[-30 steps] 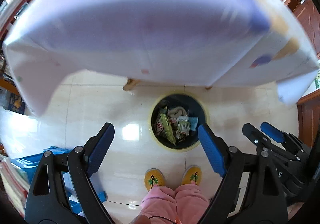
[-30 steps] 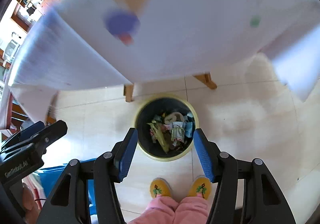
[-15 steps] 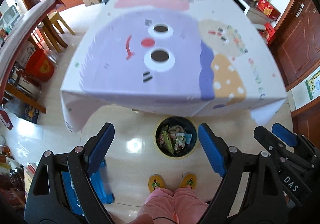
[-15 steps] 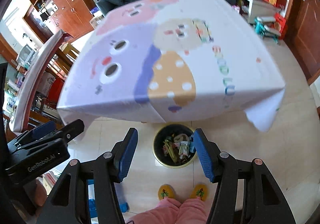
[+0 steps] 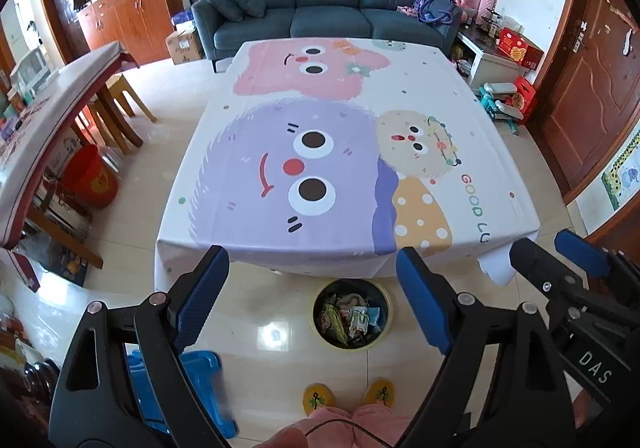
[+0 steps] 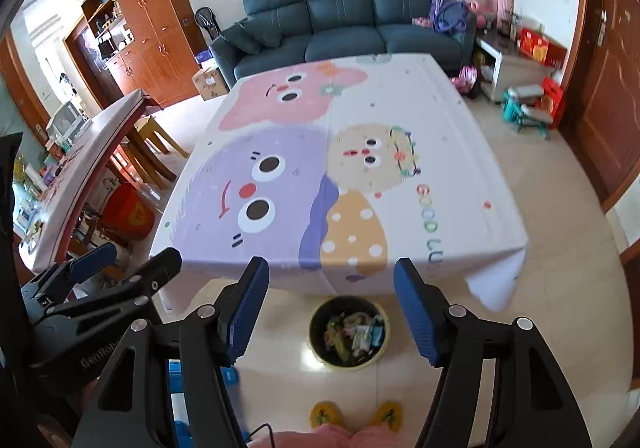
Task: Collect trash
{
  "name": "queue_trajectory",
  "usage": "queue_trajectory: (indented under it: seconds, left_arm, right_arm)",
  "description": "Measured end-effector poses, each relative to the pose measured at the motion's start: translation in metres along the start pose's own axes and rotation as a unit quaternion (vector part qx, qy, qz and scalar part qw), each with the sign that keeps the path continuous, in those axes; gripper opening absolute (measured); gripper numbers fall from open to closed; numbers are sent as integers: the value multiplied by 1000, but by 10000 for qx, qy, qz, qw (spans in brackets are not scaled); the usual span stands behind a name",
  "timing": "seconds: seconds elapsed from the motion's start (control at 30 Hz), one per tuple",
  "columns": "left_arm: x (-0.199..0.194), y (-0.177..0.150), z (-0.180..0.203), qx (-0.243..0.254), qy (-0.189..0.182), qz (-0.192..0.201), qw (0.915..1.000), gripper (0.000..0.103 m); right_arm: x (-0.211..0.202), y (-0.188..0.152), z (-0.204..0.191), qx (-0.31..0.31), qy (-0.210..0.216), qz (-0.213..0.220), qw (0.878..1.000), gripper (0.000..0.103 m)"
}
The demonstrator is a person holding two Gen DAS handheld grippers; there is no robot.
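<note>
The desk top lies bare across its whole cloth, open to reach. Below its near edge, the trash bin stands uncovered on the floor; a blue stool crowds the left.

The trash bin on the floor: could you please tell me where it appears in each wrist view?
Left wrist: trash bin sits low, just right of centre, between the open fingers.
Right wrist: trash bin low centre, between the open fingers.
Shared landmark: the cartoon tablecloth directly above it.
</note>
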State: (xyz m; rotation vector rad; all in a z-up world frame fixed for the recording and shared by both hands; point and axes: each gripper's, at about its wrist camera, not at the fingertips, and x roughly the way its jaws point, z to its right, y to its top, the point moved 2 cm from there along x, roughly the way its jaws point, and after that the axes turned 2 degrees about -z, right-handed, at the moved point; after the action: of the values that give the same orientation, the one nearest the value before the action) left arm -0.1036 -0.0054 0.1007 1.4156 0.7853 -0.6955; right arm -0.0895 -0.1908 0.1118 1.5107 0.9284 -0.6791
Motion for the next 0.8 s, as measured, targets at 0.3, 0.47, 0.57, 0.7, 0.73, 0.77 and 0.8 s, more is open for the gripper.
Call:
queue_trajectory:
  seconds: [0.3, 0.47, 0.57, 0.7, 0.73, 0.77, 0.8]
  left_arm:
    - [-15, 3, 7, 49, -61, 232, 9997, 84]
    - [-22, 3, 8, 89, -53, 324, 9994, 84]
    - [-25, 3, 7, 85, -39, 334, 9994, 84]
    - [-24, 3, 7, 95, -56, 329, 9994, 84]
    - [-23, 3, 7, 96, -62, 325, 9994, 84]
    - [-24, 3, 6, 90, -71, 317, 9994, 83]
    - [-24, 2, 6, 89, -73, 313, 9994, 83]
  right_arm:
    - [-18, 7, -2, -99, -69, 232, 9997, 67]
    - [-21, 6, -3, -141, -85, 290, 9994, 68]
    - [-21, 6, -2, -142, -84, 302, 9994, 68]
    - [-21, 6, -3, -141, -86, 304, 9994, 68]
    - [-22, 6, -3, -144, -87, 306, 9994, 68]
    - [-21, 6, -3, -139, -88, 303, 9994, 68]
    - [-21, 6, -3, -140, -92, 301, 9994, 68]
